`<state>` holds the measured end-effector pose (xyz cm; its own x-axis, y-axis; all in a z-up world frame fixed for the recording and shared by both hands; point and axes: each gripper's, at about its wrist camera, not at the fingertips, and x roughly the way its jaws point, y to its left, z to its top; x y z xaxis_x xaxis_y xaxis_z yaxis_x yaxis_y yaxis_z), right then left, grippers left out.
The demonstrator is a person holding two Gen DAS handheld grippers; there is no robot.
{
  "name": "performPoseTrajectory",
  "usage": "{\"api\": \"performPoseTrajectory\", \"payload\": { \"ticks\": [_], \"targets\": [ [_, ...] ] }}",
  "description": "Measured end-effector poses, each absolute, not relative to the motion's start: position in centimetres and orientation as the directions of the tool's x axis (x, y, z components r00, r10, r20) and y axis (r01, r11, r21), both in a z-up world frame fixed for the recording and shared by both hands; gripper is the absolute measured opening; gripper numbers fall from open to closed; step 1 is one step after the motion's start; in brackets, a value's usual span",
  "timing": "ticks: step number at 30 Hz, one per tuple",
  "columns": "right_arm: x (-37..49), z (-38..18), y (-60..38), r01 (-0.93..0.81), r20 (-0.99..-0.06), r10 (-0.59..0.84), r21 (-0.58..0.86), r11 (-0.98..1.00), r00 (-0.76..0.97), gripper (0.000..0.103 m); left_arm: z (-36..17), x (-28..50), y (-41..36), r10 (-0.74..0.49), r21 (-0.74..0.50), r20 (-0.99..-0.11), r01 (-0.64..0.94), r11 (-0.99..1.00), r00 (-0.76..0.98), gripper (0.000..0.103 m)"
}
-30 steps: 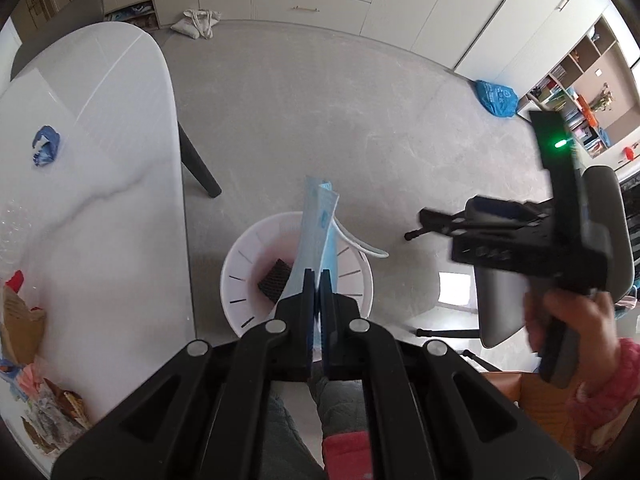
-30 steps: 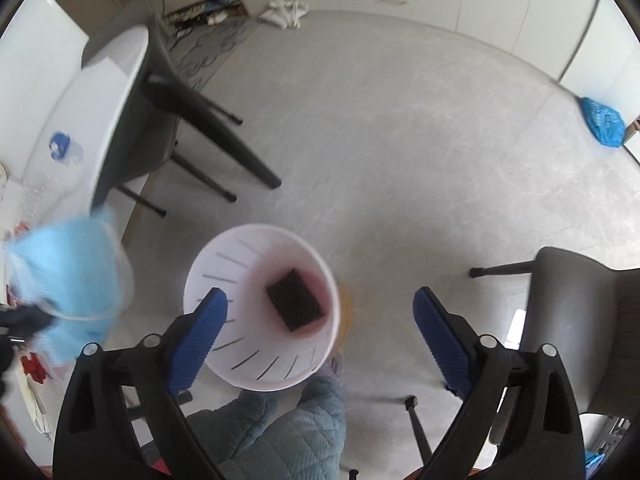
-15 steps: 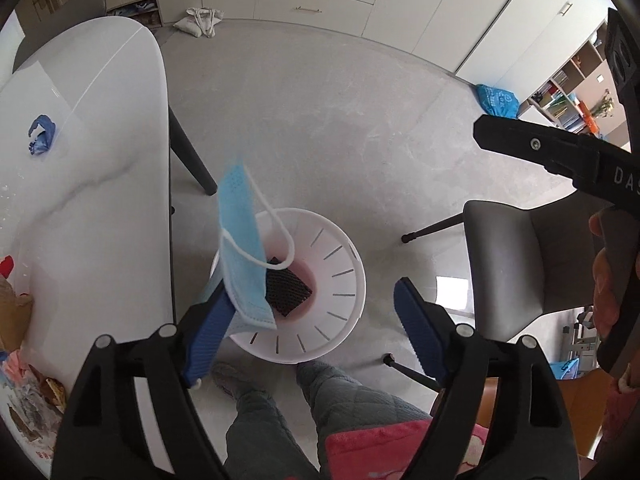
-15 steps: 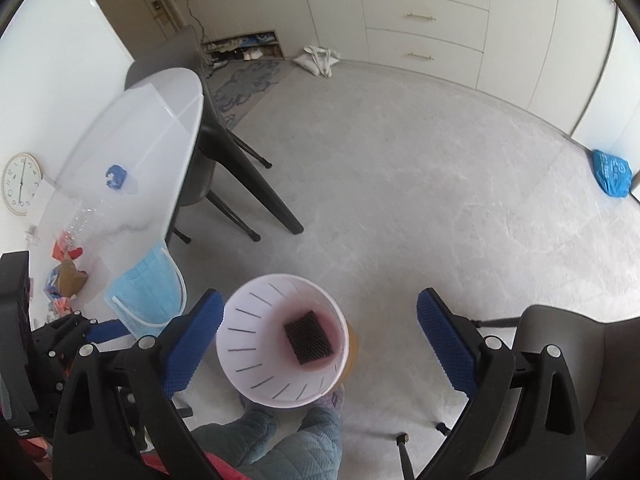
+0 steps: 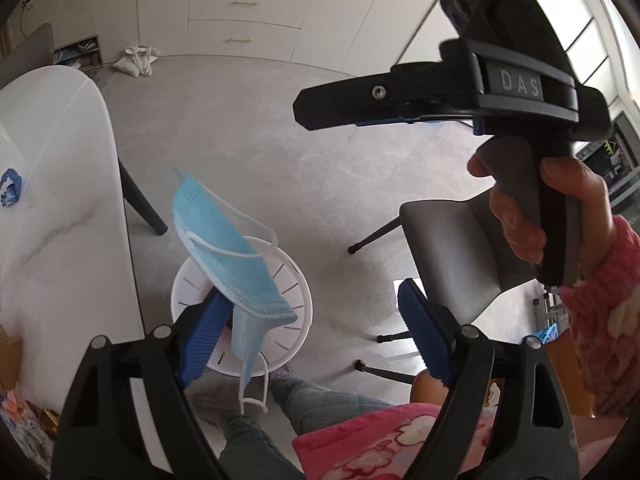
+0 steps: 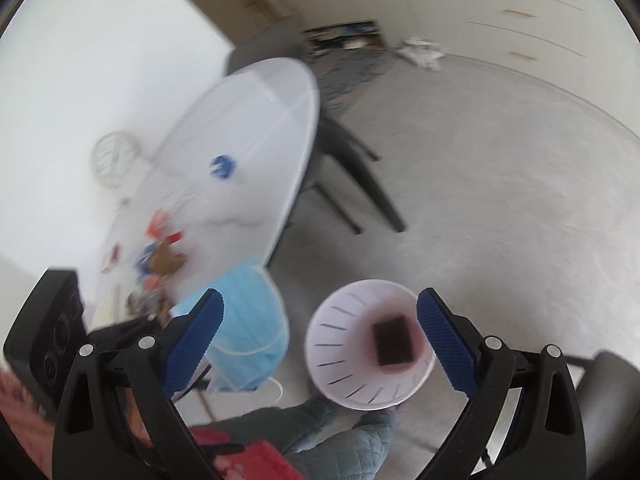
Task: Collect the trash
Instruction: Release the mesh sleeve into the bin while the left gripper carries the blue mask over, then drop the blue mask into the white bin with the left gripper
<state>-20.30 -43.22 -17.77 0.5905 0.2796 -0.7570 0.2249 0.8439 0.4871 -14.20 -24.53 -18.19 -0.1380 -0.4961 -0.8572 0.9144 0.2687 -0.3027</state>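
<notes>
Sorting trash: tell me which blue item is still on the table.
The crumpled blue scrap lies on the table; the blue mask hangs at the left gripper.

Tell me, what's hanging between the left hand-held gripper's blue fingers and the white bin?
A blue face mask, draped on one finger above the white bin, seen from the left wrist.

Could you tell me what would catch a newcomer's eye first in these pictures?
Most striking is the blue face mask, draped against one finger of the open left gripper above the white bin, which stands on the floor beside the white table. In the left wrist view the right gripper looms large at upper right, held by a hand in a pink sleeve. A dark block lies in the bin.
</notes>
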Motion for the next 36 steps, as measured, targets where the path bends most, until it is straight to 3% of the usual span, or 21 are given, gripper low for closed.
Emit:
{"api": "performPoseTrajectory", "payload": {
  "ticks": [7,12,16,19,21,22,24,26,30,32,34,35,36],
  "targets": [
    [-18.7,-17.0,-42.3,-0.146,-0.691,0.575,0.577,0.804,0.438,0.097,-15.2,-14.0,-24.0,-0.510,-0.328,-0.829,0.938,0.115,-0.227,0.080],
    [-17.5,-16.3,-41.7,-0.287,-0.559,0.737,0.686,0.669,0.381,0.097,-13.5,-15.1,-24.2,-0.508,-0.306,-0.819,0.952,-0.005,-0.266,0.080],
    [-17.1,-16.3,-41.5,-0.331,-0.515,0.787,0.717,0.613,0.341,0.096,-13.1,-15.6,-24.5,-0.522,-0.292,-0.812,0.956,-0.021,-0.260,0.080],
    [-17.3,-16.7,-41.2,-0.338,-0.527,0.796,0.722,0.604,0.298,0.073,-13.2,-15.2,-24.9,-0.530,-0.298,-0.810,0.955,0.006,-0.249,0.080],
    [-17.5,-17.0,-41.3,-0.333,-0.531,0.800,0.727,0.600,0.281,0.048,-13.3,-14.7,-25.1,-0.533,-0.302,-0.810,0.953,0.019,-0.246,0.080],
    [-17.5,-17.3,-41.2,-0.330,-0.536,0.800,0.729,0.600,0.270,0.042,-13.4,-14.6,-25.2,-0.533,-0.302,-0.810,0.953,0.022,-0.245,0.080],
    [-17.5,-17.7,-40.9,-0.320,-0.562,0.785,0.717,0.619,0.261,0.014,-13.6,-14.4,-25.2,-0.533,-0.301,-0.811,0.953,0.027,-0.241,0.080],
    [-17.4,-18.4,-40.4,-0.305,-0.602,0.758,0.694,0.652,0.251,0.004,-13.9,-14.1,-25.2,-0.529,-0.289,-0.818,0.956,0.039,-0.226,0.080],
    [-16.9,-21.4,-40.0,-0.242,-0.667,0.712,0.670,0.702,0.220,0.005,-14.4,-12.5,-25.0,-0.515,-0.268,-0.840,0.956,0.119,-0.172,0.080],
    [-16.5,-23.2,-40.0,-0.185,-0.708,0.671,0.645,0.741,0.221,0.013,-14.5,-11.7,-24.4,-0.509,-0.248,-0.850,0.955,0.165,-0.132,0.080],
    [-16.4,-24.4,-40.2,-0.115,-0.743,0.628,0.620,0.776,0.234,0.037,-14.4,-10.8,-23.5,-0.501,-0.224,-0.860,0.953,0.204,-0.095,0.084],
    [-16.4,-24.4,-40.2,-0.084,-0.768,0.587,0.587,0.805,0.256,0.061,-14.3,-10.2,-22.9,-0.498,-0.208,-0.864,0.951,0.228,-0.069,0.085],
    [-16.7,-24.3,-40.5,-0.063,-0.785,0.554,0.560,0.826,0.276,0.075,-14.1,-9.8,-22.4,-0.498,-0.197,-0.866,0.949,0.248,-0.050,0.086]
  ]
}}
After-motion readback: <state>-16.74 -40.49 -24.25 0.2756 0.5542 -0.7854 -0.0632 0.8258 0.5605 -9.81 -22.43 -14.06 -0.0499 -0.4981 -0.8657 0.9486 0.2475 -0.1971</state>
